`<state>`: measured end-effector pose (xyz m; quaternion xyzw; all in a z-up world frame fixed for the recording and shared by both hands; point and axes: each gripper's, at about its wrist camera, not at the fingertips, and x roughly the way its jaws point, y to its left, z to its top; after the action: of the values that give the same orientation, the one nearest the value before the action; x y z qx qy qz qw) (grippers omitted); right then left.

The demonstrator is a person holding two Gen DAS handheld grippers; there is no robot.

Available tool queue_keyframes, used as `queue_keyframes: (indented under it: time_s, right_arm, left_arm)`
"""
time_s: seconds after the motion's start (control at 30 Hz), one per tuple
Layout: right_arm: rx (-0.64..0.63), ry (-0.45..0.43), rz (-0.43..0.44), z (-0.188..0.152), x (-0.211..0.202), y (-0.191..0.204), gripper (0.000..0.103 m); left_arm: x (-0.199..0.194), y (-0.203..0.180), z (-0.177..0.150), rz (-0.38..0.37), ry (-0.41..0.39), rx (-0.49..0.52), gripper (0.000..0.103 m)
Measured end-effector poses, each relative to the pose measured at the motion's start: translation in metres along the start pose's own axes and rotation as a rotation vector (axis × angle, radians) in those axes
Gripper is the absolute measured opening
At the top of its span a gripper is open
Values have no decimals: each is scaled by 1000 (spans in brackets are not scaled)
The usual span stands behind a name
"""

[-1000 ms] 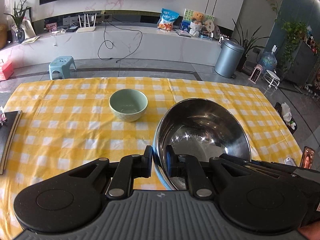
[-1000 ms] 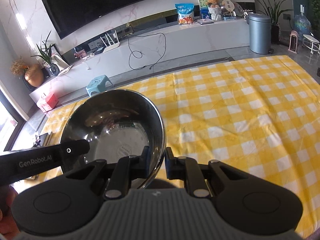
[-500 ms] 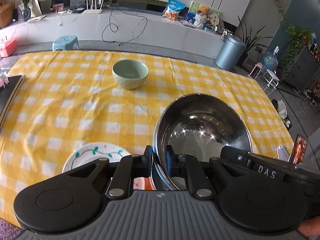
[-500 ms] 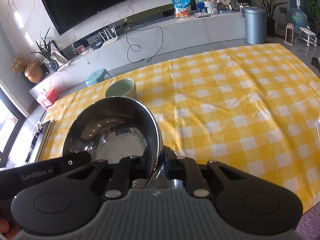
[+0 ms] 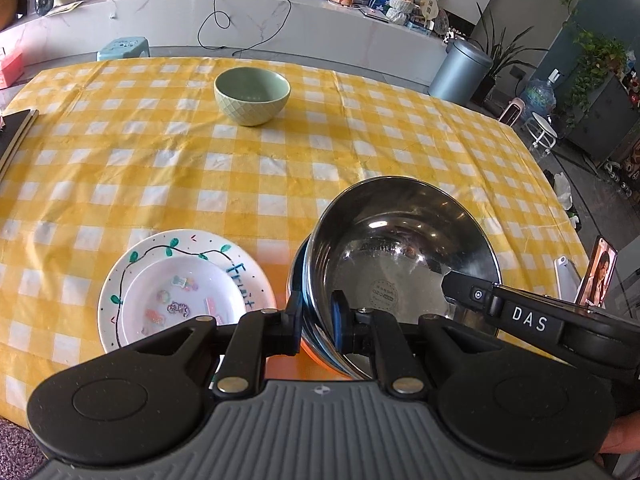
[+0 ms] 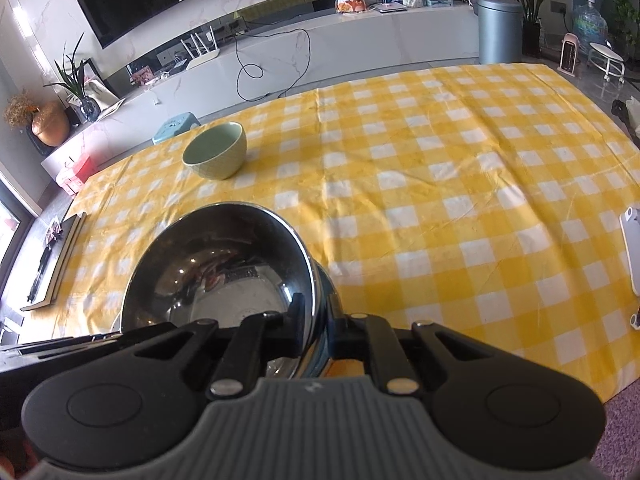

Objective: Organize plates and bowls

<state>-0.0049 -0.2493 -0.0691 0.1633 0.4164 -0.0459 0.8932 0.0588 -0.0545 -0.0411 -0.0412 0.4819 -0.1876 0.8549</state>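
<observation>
A steel bowl [image 5: 400, 248] is held over the table's near edge by both grippers. My left gripper [image 5: 318, 320] is shut on its near-left rim. My right gripper [image 6: 316, 328] is shut on its near-right rim; the steel bowl also shows in the right wrist view [image 6: 224, 268]. A second rim, blue and orange, shows just under it, nested. A white plate [image 5: 184, 292] with green vines and the word "Fruit" lies to the left of the steel bowl. A pale green bowl [image 5: 252, 94] stands upright at the far middle, also in the right wrist view [image 6: 216, 150].
The table has a yellow checked cloth [image 5: 360, 152]. A dark board [image 5: 14, 132] lies at the left edge. A phone on a stand [image 5: 600, 276] and a white device [image 6: 632, 248] sit at the right edge. The near table edge is just below the grippers.
Both grippers have drawn back towards the near edge with the steel bowl. The white plate has come fully into view at the left, and the green bowl looks farther away.
</observation>
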Motion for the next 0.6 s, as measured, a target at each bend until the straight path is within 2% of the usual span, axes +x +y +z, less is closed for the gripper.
queue_keyframes:
  time_s: [0.27, 0.6]
  right_arm:
    - [13, 23, 3, -2, 8, -3, 9]
    - [-5, 10, -12, -2, 11, -2, 10]
  left_arm:
    - [6, -1, 0, 4, 15, -4, 15]
    - [8, -3, 1, 22, 14, 12, 18]
